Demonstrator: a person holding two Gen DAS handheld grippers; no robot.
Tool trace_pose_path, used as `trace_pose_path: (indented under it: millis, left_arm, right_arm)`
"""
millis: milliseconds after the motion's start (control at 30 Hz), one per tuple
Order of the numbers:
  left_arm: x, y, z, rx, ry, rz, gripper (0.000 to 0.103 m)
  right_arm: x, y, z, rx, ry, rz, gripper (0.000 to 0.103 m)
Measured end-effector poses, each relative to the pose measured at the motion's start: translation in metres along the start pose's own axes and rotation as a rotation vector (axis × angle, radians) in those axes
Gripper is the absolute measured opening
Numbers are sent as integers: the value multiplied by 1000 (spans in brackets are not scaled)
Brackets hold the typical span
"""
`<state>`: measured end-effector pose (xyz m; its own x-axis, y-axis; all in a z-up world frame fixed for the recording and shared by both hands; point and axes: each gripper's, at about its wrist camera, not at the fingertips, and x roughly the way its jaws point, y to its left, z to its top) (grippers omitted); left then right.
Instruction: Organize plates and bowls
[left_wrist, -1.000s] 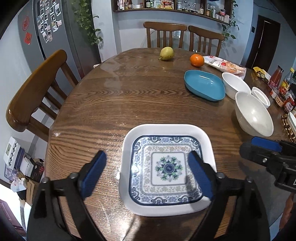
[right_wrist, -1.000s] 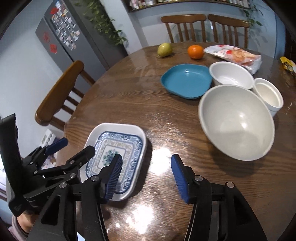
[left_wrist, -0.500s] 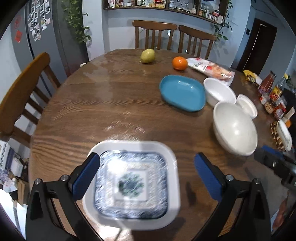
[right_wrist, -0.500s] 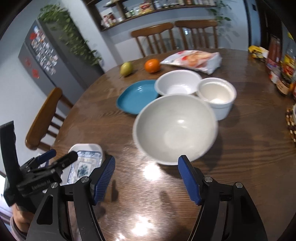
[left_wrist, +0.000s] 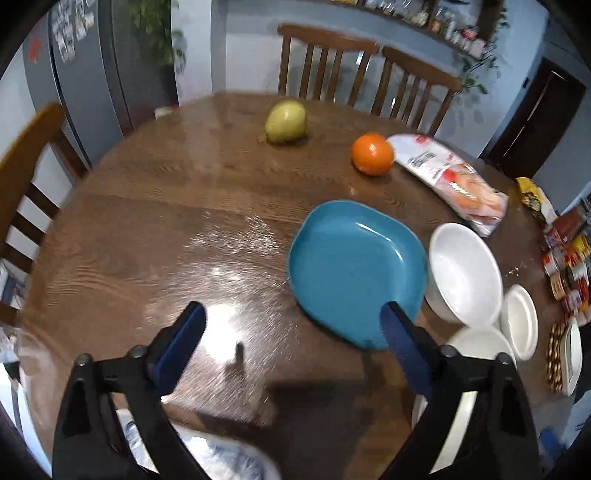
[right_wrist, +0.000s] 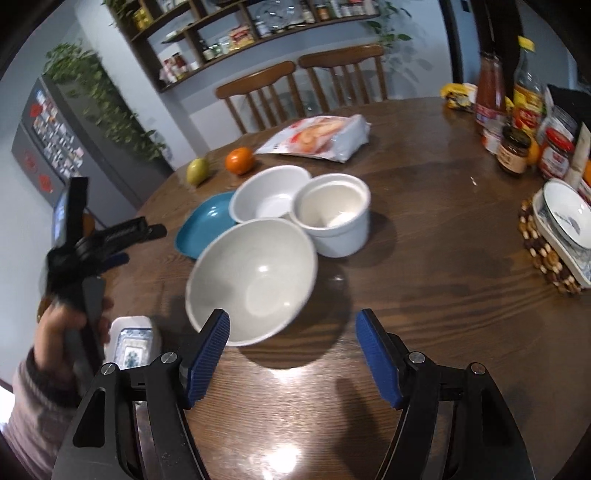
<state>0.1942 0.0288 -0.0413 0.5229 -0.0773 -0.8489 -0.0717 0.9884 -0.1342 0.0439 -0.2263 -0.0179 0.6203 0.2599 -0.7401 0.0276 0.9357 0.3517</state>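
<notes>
From the left wrist camera, the left gripper (left_wrist: 291, 332) hangs over bare wood of the round desk (left_wrist: 155, 206) with its blue fingers (left_wrist: 181, 343) spread wide and nothing between them; they have just been closing a little from their widest. The blue plate (left_wrist: 354, 269) lies just beyond the right-hand finger, toward the middle of the desk, and the finger's tip overlaps the plate's near rim in the picture, though whether it touches is hard to say through the blur. Just beside the plate on its right stands a white bowl (left_wrist: 463, 273), then a small white cup-bowl (left_wrist: 519, 321), and a larger bowl's rim (left_wrist: 476, 343) shows behind the finger. The patterned square plate (left_wrist: 221, 459) is a blurred sliver at the near edge of the desk. A pear (left_wrist: 286, 121) and an orange (left_wrist: 371, 154) sit near the far edge.

From the right wrist camera, the right gripper (right_wrist: 291, 354) is wide apart and empty. Its left finger (right_wrist: 208, 354) overlaps the near rim of the big grey-white bowl (right_wrist: 253, 280). Behind that bowl stand the white bowl (right_wrist: 271, 199) and the cup-bowl (right_wrist: 332, 218), close together, with the blue plate (right_wrist: 205, 225) at their left. The patterned square plate (right_wrist: 131, 341) lies at the near left edge, beside the person's left hand (right_wrist: 62, 328).
</notes>
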Motion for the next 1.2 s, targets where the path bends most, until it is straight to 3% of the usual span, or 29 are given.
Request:
trace_pose_path:
  millis: [67, 200, 267, 333, 533, 800, 967, 1200]
  left_arm:
    - [21, 0, 7, -14, 49, 11, 71]
    - [41, 0, 14, -4, 79, 52, 54]
    - [49, -1, 14, 10, 102, 56, 23]
    - [56, 1, 12, 21, 133, 58, 13]
    - [48, 3, 0, 169, 124, 116, 11]
    - [27, 51, -20, 314, 151, 159, 13]
    - [21, 81, -25, 340, 154, 180, 14]
    - [16, 110, -31, 316, 148, 156, 15]
  right_arm:
    - [2, -9, -1, 16, 8, -9, 72]
    - [3, -24, -1, 43, 15, -29, 72]
    - [4, -27, 0, 50, 17, -34, 72]
    - [6, -29, 3, 54, 20, -37, 72]
    - [14, -12, 7, 8, 34, -6, 72]
    - [27, 45, 4, -125, 68, 81, 72]
    - [44, 100, 4, -238, 98, 137, 72]
    - [84, 169, 17, -365, 113, 139, 72]
